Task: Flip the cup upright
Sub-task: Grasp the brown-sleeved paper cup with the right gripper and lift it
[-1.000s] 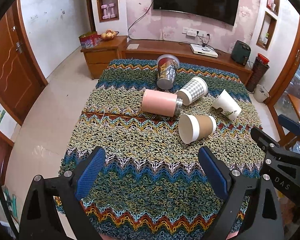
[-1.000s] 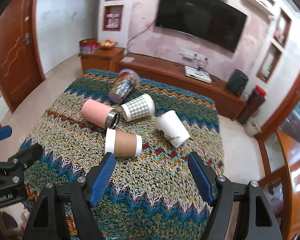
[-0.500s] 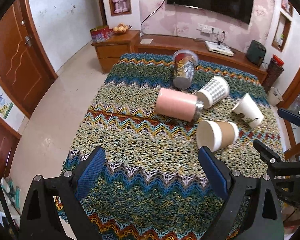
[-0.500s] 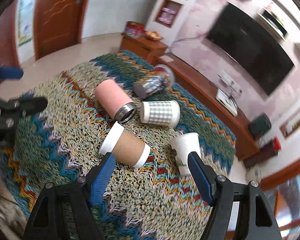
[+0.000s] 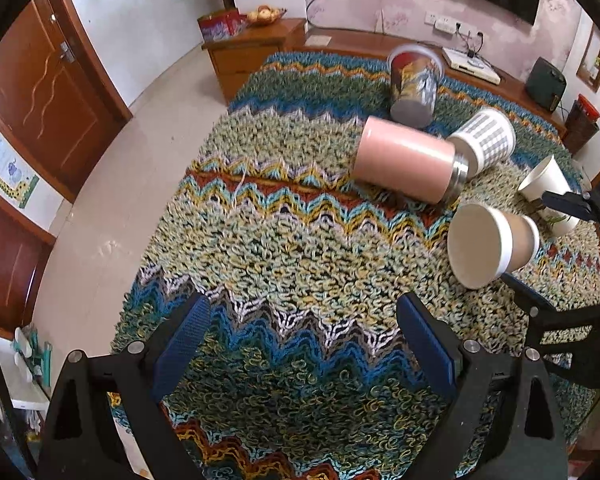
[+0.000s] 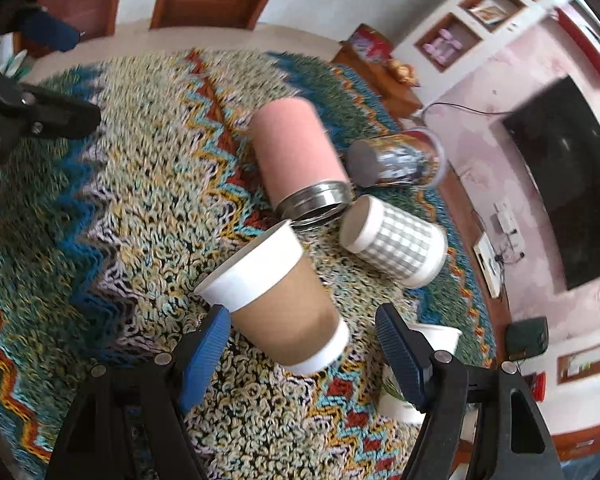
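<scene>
Several cups lie on their sides on a zigzag knitted cloth. A brown paper cup with a white rim lies nearest my right gripper, which is open, its blue pads on either side of the cup's base end. A pink steel tumbler, a checked white cup, a printed plastic cup and a white paper cup lie beyond. My left gripper is open and empty over the cloth's near part.
The cloth covers a table; tiled floor lies to the left. A wooden TV bench and side cabinet stand behind the table. The right gripper's fingers show at the left view's right edge.
My right gripper has swung in and down to the brown paper cup, which now sits between its open fingers. My left gripper has drifted left; the cups appear further right in its view.
</scene>
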Tool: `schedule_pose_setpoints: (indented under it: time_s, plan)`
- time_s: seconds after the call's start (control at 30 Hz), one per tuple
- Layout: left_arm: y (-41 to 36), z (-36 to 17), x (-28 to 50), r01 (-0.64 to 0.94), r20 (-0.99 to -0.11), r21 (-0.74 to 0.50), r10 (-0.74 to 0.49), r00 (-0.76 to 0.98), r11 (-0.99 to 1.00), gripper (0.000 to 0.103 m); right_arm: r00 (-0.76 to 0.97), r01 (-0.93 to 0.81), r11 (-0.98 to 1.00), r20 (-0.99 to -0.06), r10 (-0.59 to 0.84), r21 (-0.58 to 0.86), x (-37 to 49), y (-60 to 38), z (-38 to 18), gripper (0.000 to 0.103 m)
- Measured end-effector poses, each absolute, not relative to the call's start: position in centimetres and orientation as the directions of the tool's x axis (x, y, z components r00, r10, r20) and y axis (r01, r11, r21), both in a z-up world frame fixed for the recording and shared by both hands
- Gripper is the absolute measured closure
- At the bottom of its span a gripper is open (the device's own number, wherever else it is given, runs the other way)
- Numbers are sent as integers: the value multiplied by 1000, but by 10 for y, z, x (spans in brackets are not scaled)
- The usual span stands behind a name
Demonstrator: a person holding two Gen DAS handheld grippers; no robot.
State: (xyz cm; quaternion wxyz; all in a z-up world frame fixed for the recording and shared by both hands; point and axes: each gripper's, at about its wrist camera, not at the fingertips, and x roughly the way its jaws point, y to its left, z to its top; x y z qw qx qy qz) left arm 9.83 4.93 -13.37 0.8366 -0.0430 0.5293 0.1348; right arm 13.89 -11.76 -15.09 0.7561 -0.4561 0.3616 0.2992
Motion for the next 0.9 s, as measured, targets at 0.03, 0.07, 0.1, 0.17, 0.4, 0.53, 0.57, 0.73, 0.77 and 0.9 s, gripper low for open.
schedule_pose_setpoints:
  time_s: [0.03,0.07,0.1,0.17,0.4,0.53,0.57,0.73,0.77,0.9]
  plan:
    - [50,-136,99,-273,-900,74,182,397,959,8,554,-790,386,-824,119,-476,141,-115,-156,27]
    - [51,-139,99,-275,-902,75,183,391,959,8,552,-795,373,-826,118,-478,141,-114,-160,27]
    - [51,-143,100,-277,-906,77,183,382,958,8,547,-802,357,-829,117,-479,143,-112,-164,27]
    - [54,-149,103,-281,-911,73,178,371,957,8,540,-812,333,-833,116,-480,145,-109,-170,27]
    - [52,-160,115,-277,-920,70,169,353,958,8,503,-835,317,-857,110,-450,155,-97,-182,28]
    - [50,-167,120,-271,-927,72,165,337,960,8,451,-847,371,-884,122,-381,165,-95,-178,30]
    - [50,-168,121,-272,-928,71,163,336,960,8,429,-849,394,-895,123,-353,168,-95,-176,30]
    - [50,-172,125,-268,-932,62,152,329,961,8,309,-836,508,-942,129,-205,183,-100,-167,34]
    - [50,-173,125,-266,-933,62,150,328,962,8,286,-824,539,-950,127,-176,186,-102,-166,34]
    - [50,-172,124,-263,-933,51,141,332,963,8,185,-746,665,-970,161,-32,197,-114,-160,34]
